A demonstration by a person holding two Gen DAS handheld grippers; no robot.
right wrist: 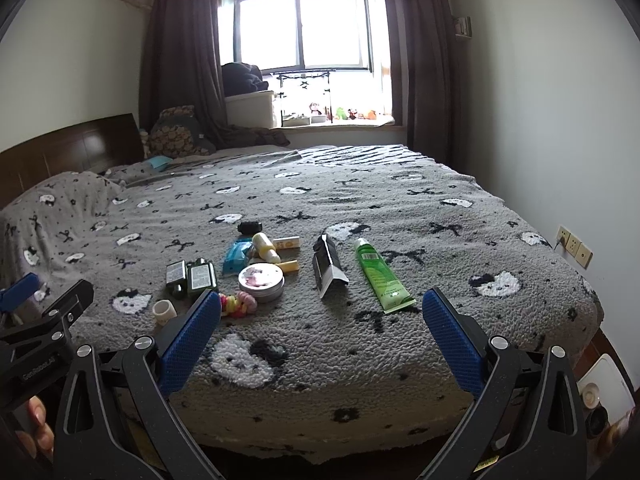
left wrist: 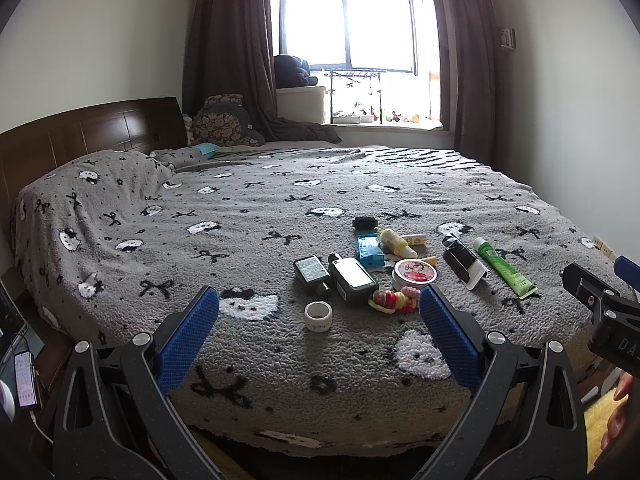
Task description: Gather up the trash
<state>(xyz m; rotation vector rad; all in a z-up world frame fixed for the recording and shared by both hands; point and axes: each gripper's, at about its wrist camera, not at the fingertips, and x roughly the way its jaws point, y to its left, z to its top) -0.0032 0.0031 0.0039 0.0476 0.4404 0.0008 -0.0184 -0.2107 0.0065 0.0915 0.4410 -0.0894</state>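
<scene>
A cluster of small items lies on the grey patterned bed (left wrist: pixel 260 208): a white tape roll (left wrist: pixel 318 317), two dark bottles (left wrist: pixel 352 280), a round tin (left wrist: pixel 414 273), coloured hair ties (left wrist: pixel 394 300), a blue packet (left wrist: pixel 369 250), a yellow bottle (left wrist: pixel 394 242), a black-white tube (left wrist: pixel 464 262) and a green tube (left wrist: pixel 504 266). My left gripper (left wrist: pixel 320 320) is open and empty, hovering before the tape roll. My right gripper (right wrist: pixel 322 316) is open and empty, near the bed's front edge, before the black-white tube (right wrist: pixel 328 266) and green tube (right wrist: pixel 380 276).
A wooden headboard (left wrist: pixel 80 132) and a pillow lie at the left, a window (left wrist: pixel 348 28) with curtains at the back. A phone (left wrist: pixel 25 378) sits on a stand at the lower left. A white bin (right wrist: pixel 604 388) stands on the floor at the right.
</scene>
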